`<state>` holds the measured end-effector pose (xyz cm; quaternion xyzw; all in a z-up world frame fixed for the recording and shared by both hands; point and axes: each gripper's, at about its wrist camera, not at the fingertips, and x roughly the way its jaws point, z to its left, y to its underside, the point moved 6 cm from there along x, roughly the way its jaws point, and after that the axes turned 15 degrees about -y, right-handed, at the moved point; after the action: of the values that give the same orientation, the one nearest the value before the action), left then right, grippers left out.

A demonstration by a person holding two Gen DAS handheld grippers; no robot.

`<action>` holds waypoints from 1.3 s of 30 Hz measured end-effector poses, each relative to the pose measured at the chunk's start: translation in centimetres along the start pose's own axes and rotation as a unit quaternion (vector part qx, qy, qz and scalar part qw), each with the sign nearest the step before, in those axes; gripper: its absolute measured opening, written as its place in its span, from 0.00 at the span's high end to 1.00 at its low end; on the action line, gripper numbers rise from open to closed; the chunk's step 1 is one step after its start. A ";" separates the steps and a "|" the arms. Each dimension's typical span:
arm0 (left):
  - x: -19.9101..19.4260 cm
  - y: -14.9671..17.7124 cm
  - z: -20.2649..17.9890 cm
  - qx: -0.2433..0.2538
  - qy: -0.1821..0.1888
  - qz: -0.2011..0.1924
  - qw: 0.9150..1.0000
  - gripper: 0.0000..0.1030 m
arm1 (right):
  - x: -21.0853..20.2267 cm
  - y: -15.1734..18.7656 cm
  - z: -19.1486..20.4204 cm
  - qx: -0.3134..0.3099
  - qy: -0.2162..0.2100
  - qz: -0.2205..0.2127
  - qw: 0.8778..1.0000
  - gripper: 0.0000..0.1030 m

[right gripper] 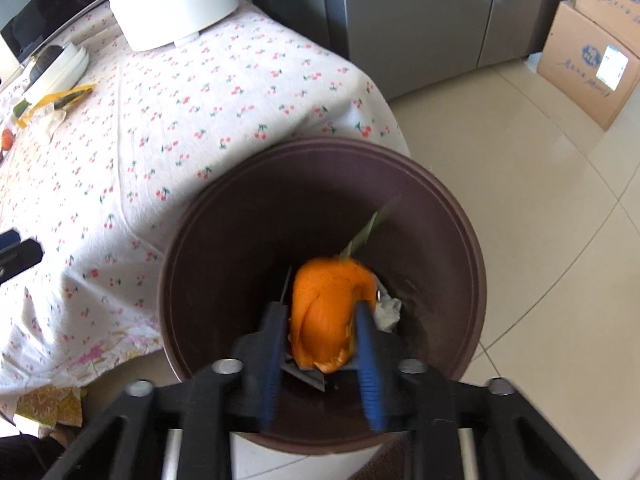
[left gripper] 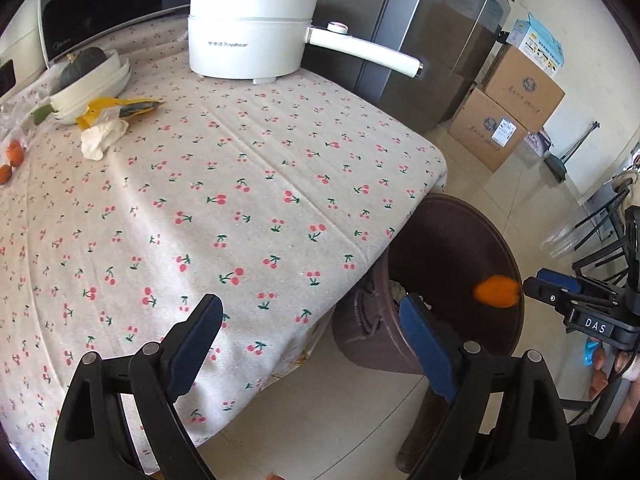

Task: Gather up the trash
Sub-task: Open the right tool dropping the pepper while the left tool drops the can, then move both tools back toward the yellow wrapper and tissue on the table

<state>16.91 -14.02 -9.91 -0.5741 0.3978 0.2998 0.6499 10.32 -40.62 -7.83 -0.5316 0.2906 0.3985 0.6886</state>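
My right gripper is over the open mouth of a dark brown bin, with an orange peel between its blue pads; the frame is blurred, so whether the pads still clamp it is unclear. The left wrist view shows the peel just off the right gripper's tips, above the bin. White paper lies inside the bin. My left gripper is open and empty over the table's near corner. A yellow wrapper and crumpled tissue lie on the table at far left.
A cherry-print cloth covers the table. A white electric pot stands at the back; stacked white bowls with a squash and small oranges are at left. A fridge and cardboard boxes stand beyond the bin.
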 end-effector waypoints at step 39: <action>-1.8 2.9 22.8 -0.133 -0.165 0.038 0.977 0.00 | 8.7 -6.4 16.1 -0.063 -0.029 0.017 0.997 0.15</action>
<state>17.49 9.06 -9.32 -0.5823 0.2633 0.4647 0.6129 19.91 -23.77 -7.48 -0.5569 0.2538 0.4431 0.6550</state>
